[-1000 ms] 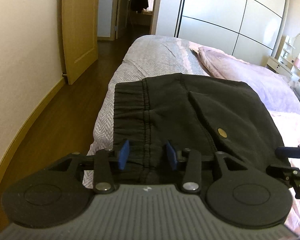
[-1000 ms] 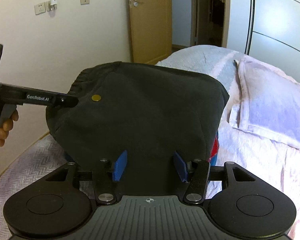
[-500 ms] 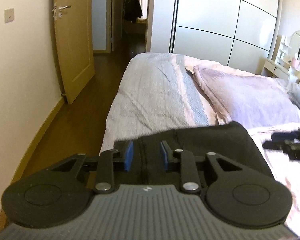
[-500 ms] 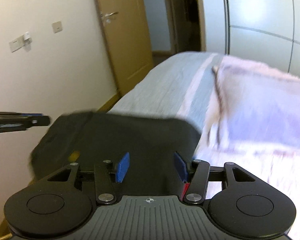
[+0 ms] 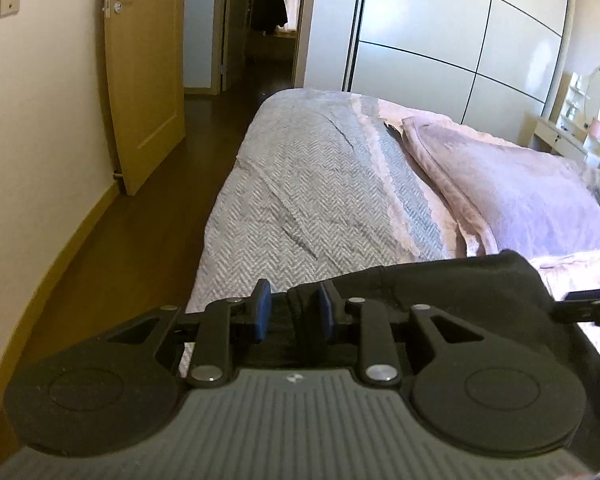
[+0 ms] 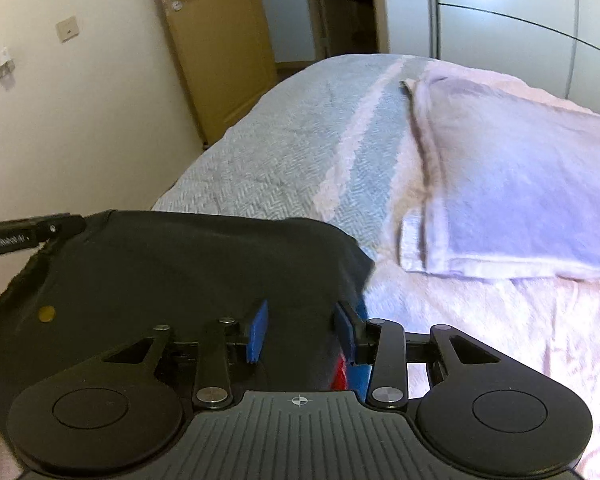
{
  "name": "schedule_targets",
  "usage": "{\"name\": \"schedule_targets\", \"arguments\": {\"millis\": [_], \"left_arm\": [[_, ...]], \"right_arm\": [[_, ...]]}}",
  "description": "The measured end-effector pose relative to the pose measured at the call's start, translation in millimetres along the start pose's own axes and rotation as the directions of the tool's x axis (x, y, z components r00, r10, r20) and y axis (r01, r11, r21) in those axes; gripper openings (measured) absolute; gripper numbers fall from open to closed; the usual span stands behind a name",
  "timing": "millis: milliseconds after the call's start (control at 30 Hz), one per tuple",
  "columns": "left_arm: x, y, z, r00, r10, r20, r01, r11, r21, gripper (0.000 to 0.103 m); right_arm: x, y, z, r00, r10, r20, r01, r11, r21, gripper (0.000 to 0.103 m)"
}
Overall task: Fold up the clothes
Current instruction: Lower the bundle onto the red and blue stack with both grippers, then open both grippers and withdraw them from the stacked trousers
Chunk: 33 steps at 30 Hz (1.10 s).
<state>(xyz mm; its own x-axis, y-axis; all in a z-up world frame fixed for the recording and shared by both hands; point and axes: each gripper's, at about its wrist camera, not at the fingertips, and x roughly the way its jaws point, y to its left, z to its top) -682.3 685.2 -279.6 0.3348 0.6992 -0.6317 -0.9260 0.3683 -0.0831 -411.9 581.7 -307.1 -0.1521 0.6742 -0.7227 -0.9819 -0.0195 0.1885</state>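
Left wrist: left gripper (image 5: 291,314) jaws just narrowed around black garment (image 5: 440,280) waistband; contact unclear; mirror 2 o'clock.
Right wrist: right gripper (image 6: 302,330) half-open, closing over garment; brass snap (image 6: 46,313) 9 o'clock.
Garment: on bed (image 6: 284,152), near edge.

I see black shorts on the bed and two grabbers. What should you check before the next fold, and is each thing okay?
1. Left gripper on the shorts' waistband: its jaws have just been closing and dark cloth sits between the pads. Firm hold: cannot tell.
2. Right gripper on the shorts: jaws have just been closing, cloth lies between them, a gap shows beside the pads. Not ok yet.
3. Free room on the bed ahead for laying the fold: ok.
4. Folded pink blanket apart from the shorts: ok.
5. Shorts lying smooth: cannot tell, most is hidden under the grippers.
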Motion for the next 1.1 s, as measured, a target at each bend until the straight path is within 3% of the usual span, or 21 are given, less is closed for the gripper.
{"name": "schedule_targets", "arguments": {"millis": [100,233,367,500,667,767,900,1100], "left_arm": [[-25.1,-6.5,3.6,0.998,0.045,-0.042,-0.045,0.999,0.002,0.02],[-75.3,-20.4,-9.7,0.992,0.074,-0.102,-0.077,0.997,-0.018,0.02],[-99.1,-27.1,-35.0,0.991,0.018,-0.132,-0.032,0.994,-0.108,0.021],[-80.9,-27.2,-56.3,0.984,0.074,-0.16,-0.094,0.988,-0.124,0.02],[-101.5,-41.9,-43.1,0.974,0.143,-0.178,-0.165,0.979,-0.118,0.02],[-129.0,-56.0,-43.8,0.953,0.192,-0.234,-0.228,0.964,-0.137,0.022],[-159.4,-81.5,-43.6,0.922,0.208,-0.326,-0.271,0.949,-0.161,0.027],[-203.4,-117.0,-37.3,0.919,0.208,-0.335,-0.27,0.952,-0.147,0.035]], "right_arm": [[-37.7,6.1,-8.3,0.999,0.039,0.032,-0.039,0.999,-0.004,0.039],[-78.1,30.1,-36.7,0.998,0.061,0.002,-0.061,0.997,-0.046,0.039],[-98.1,54.3,-64.1,0.996,0.076,-0.04,-0.079,0.994,-0.075,0.039],[-68.2,63.8,-80.9,0.994,0.05,-0.097,-0.063,0.988,-0.141,0.039],[-82.4,67.0,-76.3,0.993,0.057,-0.101,-0.075,0.98,-0.184,0.039],[-99.8,66.1,-74.2,0.991,0.062,-0.121,-0.082,0.983,-0.163,0.039],[-110.9,65.7,-77.6,0.975,0.056,-0.217,-0.077,0.993,-0.09,0.042],[-132.6,66.5,-65.4,0.97,0.051,-0.238,-0.062,0.997,-0.039,0.058]]}}
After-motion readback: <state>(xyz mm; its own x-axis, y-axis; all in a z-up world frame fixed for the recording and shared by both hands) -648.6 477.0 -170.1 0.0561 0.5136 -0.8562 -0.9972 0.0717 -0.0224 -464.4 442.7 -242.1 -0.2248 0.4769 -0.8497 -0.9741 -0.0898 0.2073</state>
